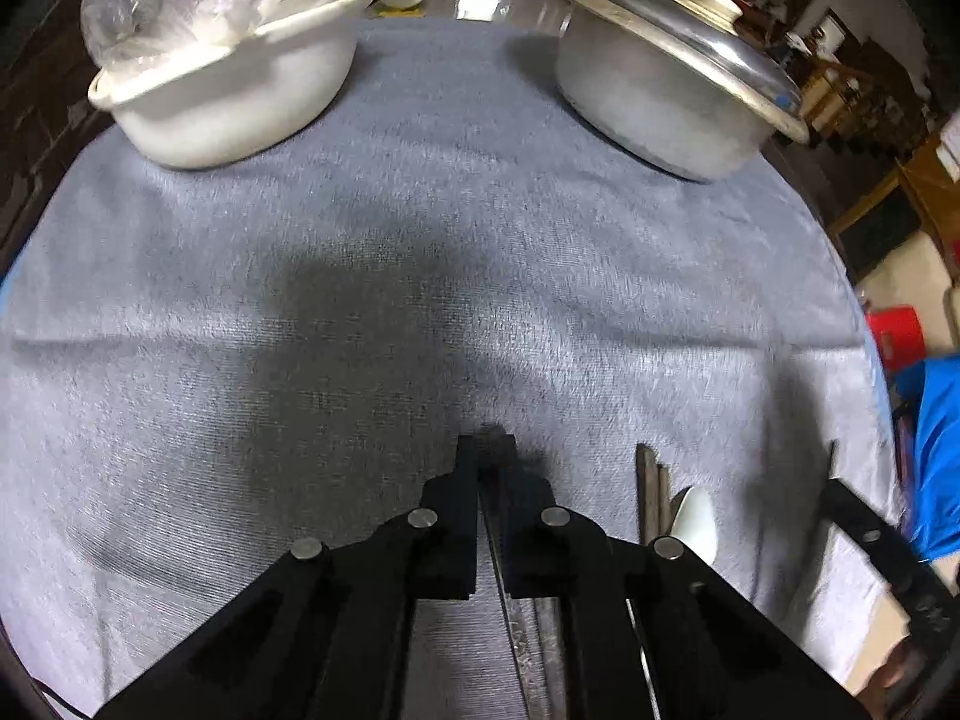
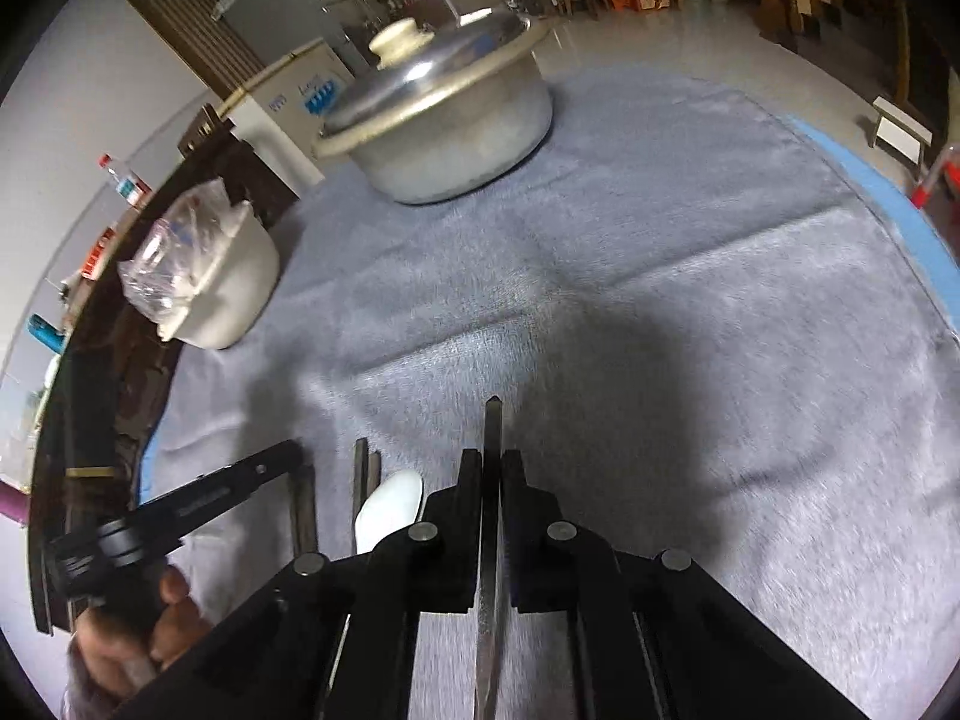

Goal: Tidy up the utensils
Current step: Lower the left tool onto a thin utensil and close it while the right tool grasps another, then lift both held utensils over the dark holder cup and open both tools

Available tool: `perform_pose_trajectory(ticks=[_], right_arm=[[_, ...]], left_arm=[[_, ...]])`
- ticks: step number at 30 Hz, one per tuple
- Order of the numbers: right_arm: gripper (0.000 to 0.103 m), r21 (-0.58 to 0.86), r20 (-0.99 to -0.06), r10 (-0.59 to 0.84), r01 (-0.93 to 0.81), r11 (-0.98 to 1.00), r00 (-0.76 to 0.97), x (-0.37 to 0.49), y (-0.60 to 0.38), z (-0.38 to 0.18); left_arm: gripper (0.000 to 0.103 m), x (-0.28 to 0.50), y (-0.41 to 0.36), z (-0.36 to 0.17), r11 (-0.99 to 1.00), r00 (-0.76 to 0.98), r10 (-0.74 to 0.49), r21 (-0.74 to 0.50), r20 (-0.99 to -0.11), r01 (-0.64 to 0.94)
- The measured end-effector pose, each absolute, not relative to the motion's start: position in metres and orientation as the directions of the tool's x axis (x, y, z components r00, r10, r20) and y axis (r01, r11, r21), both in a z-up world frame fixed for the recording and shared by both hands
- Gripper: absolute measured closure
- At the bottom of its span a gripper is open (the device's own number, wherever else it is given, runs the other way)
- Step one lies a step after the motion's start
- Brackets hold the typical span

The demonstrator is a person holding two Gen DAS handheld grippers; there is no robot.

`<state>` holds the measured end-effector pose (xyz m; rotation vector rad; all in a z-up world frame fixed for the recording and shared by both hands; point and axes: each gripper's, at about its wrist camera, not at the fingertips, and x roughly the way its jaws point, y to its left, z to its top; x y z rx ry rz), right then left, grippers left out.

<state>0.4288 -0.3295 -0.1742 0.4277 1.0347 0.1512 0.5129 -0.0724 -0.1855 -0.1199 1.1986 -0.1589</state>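
Note:
My left gripper is shut on a thin dark stick, seemingly a chopstick, which runs back between the fingers. My right gripper is shut on another dark chopstick whose tip pokes out past the fingertips. Between the two grippers, a pair of dark chopsticks and a white spoon lie on the grey cloth. The left gripper also shows at the left of the right wrist view. The right gripper shows at the right edge of the left wrist view.
A white bowl with a plastic bag in it stands at the far left of the cloth. A metal pot with a lid stands at the far right. The cloth's edges fall off on both sides.

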Motion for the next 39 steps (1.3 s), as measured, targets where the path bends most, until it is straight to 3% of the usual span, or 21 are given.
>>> perform_pose_trajectory(ticks=[5, 10, 13, 14, 15, 17, 23, 31, 39], right_arm=[[0.096, 0.443, -0.784, 0.354, 0.06, 0.895, 0.509, 0.41, -0.337, -0.167], [0.096, 0.385, -0.813, 0.306, 0.062, 0.921, 0.495, 0.407, -0.33, -0.168], [0.096, 0.375, -0.821, 0.297, 0.067, 0.925, 0.488, 0.411, -0.326, -0.172], [0.096, 0.383, -0.817, 0.303, 0.071, 0.921, 0.49, 0.41, -0.327, -0.172], [0.096, 0.394, -0.811, 0.31, 0.072, 0.916, 0.496, 0.409, -0.327, -0.171], [0.096, 0.411, -0.794, 0.318, 0.071, 0.909, 0.518, 0.404, -0.329, -0.166], [0.096, 0.435, -0.734, 0.334, 0.032, 0.9, 0.591, 0.374, -0.332, -0.137], [0.096, 0.44, -0.618, 0.314, -0.013, 0.898, 0.721, 0.306, -0.33, -0.099], [0.096, 0.396, -0.459, 0.235, -0.04, 0.917, 0.857, 0.216, -0.316, -0.059]], left_arm=[[0.097, 0.501, -0.062, -0.183, 0.988, 0.349, -0.141, -0.112, -0.926, 0.103], [0.096, 0.496, -0.047, -0.188, 0.986, 0.315, -0.157, -0.129, -0.936, 0.109], [0.082, 0.489, -0.052, -0.185, 0.983, 0.314, -0.168, -0.135, -0.934, 0.125], [0.082, 0.487, -0.054, -0.184, 0.985, 0.324, -0.154, -0.118, -0.934, 0.127], [0.082, 0.487, -0.056, -0.185, 0.986, 0.335, -0.14, -0.101, -0.932, 0.13], [0.096, 0.483, -0.063, -0.185, 0.991, 0.365, -0.082, -0.037, -0.927, 0.131], [0.098, 0.462, -0.053, -0.17, 0.991, 0.421, -0.125, -0.094, -0.898, 0.094], [0.098, 0.375, -0.043, -0.086, 0.979, 0.618, -0.206, -0.15, -0.758, 0.141], [0.098, 0.267, -0.032, -0.02, 0.973, 0.795, -0.228, -0.162, -0.562, 0.164]])
